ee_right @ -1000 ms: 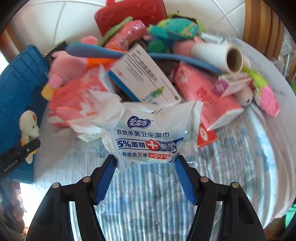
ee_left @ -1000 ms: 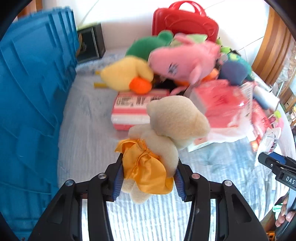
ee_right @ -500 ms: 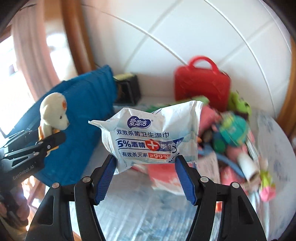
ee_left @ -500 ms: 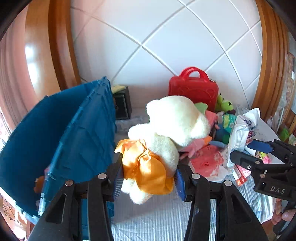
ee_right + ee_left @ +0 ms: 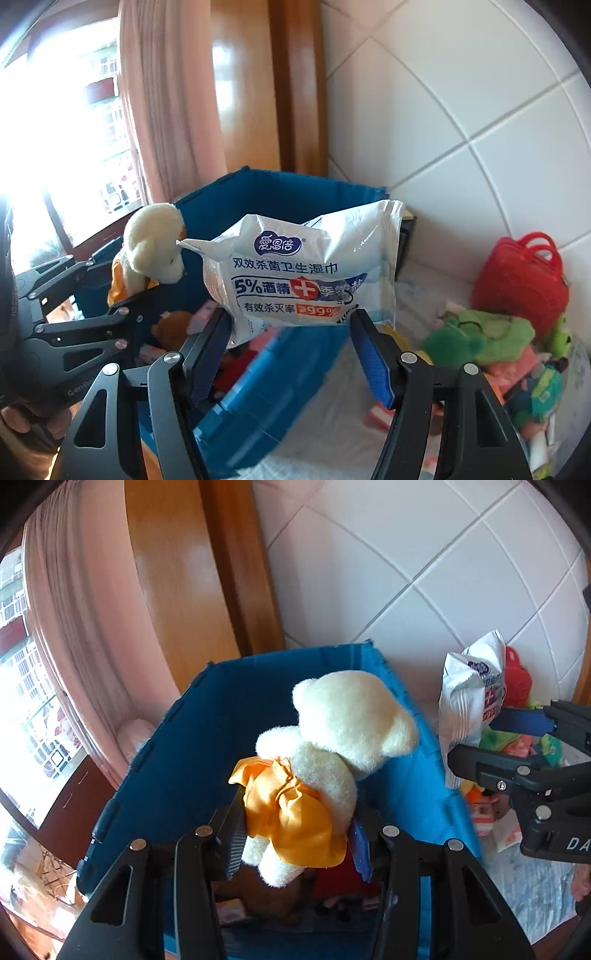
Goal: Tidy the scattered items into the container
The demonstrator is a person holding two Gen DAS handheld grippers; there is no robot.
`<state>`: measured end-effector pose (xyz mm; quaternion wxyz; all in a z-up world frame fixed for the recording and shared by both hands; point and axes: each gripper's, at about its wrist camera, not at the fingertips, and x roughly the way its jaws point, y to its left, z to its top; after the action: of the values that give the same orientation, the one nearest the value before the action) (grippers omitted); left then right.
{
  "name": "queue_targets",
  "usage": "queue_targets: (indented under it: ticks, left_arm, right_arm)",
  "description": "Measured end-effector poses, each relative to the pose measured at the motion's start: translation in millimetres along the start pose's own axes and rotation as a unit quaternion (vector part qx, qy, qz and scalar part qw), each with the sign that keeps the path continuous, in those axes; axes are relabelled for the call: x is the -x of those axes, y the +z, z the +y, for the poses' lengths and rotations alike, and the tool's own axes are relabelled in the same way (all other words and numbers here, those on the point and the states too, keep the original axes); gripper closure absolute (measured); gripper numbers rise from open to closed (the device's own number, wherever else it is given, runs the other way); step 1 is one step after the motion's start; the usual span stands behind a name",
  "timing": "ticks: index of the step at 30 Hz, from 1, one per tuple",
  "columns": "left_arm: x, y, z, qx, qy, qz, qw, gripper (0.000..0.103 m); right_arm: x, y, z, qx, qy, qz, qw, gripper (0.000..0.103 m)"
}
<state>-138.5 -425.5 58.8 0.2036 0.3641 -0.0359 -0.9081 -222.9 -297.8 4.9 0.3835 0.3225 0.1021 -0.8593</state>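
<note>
Left gripper [image 5: 295, 843] is clamped on the cream teddy bear [image 5: 332, 753], holding it right over the open blue bin [image 5: 192, 738]. Right gripper [image 5: 291, 354] pinches the wet wipes pack [image 5: 306, 273] above the bin's near edge, beside the bear.

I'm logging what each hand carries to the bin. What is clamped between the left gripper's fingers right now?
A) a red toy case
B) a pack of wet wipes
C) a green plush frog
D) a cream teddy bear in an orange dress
D: the left gripper is shut on the cream teddy bear in its orange dress, held above the open blue bin; the wet wipes pack sits in the right gripper.
</note>
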Motion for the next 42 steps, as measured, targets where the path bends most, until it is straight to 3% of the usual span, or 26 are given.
queue_targets:
  ticks: [6, 10, 13, 15, 21, 25, 28, 33, 35, 37, 39, 42]
  left_arm:
    - [-78.0, -8.1, 60.8, -0.017, -0.033, 0.133, 0.9904, 0.057]
    - [-124.0, -27.9, 68.7, -0.031, -0.073, 0.220, 0.9723, 0.055]
    - [-148.4, -35.5, 72.7, -0.028, -0.111, 0.273, 0.9552, 0.055]
    - [-155.1, -34.9, 74.0, -0.025, -0.132, 0.288, 0.9482, 0.052]
    - [-163.7, -28.5, 71.3, -0.033, -0.143, 0.288, 0.9462, 0.048]
    - [-161.9, -23.6, 66.0, -0.038, -0.148, 0.272, 0.9500, 0.048]
    - [-145.8, -25.0, 65.2, -0.039, -0.141, 0.242, 0.9593, 0.048]
    - [-89.4, -21.4, 71.7, -0.029, -0.097, 0.124, 0.9870, 0.048]
    - [-60.2, -20.0, 68.7, -0.015, -0.088, 0.072, 0.9934, 0.048]
    - [-38.3, -19.8, 67.1, 0.007, -0.090, 0.034, 0.9953, 0.048]
    - [-20.8, -23.5, 65.9, 0.032, -0.099, 0.008, 0.9946, 0.045]
    - [3.4, -30.4, 59.1, 0.055, -0.111, -0.018, 0.9921, 0.029]
  right_arm:
    - [-97.3, 25.6, 53.9, 0.008, 0.005, 0.114, 0.993, 0.036]
    - [-136.4, 10.4, 74.2, 0.035, -0.027, 0.192, 0.980, 0.036]
    - [-148.7, 5.4, 76.8, 0.045, -0.047, 0.216, 0.974, 0.035]
    - [-157.6, 2.8, 77.1, 0.049, -0.056, 0.240, 0.968, 0.035]
    - [-167.2, -5.9, 74.3, 0.051, -0.083, 0.267, 0.959, 0.034]
    - [-164.6, -6.6, 73.6, 0.045, -0.084, 0.263, 0.960, 0.034]
    - [-153.6, -5.0, 75.3, 0.045, -0.081, 0.250, 0.964, 0.030]
    - [-114.0, 1.9, 76.5, 0.040, -0.076, 0.193, 0.977, 0.018]
    - [-90.3, 3.3, 74.0, 0.033, -0.078, 0.157, 0.984, 0.011]
    - [-68.2, 1.6, 70.9, 0.025, -0.076, 0.126, 0.989, 0.001]
    - [-44.4, -2.4, 67.7, 0.017, -0.080, 0.096, 0.992, 0.000]
    - [-10.4, -12.0, 60.7, -0.001, -0.079, 0.064, 0.995, 0.000]
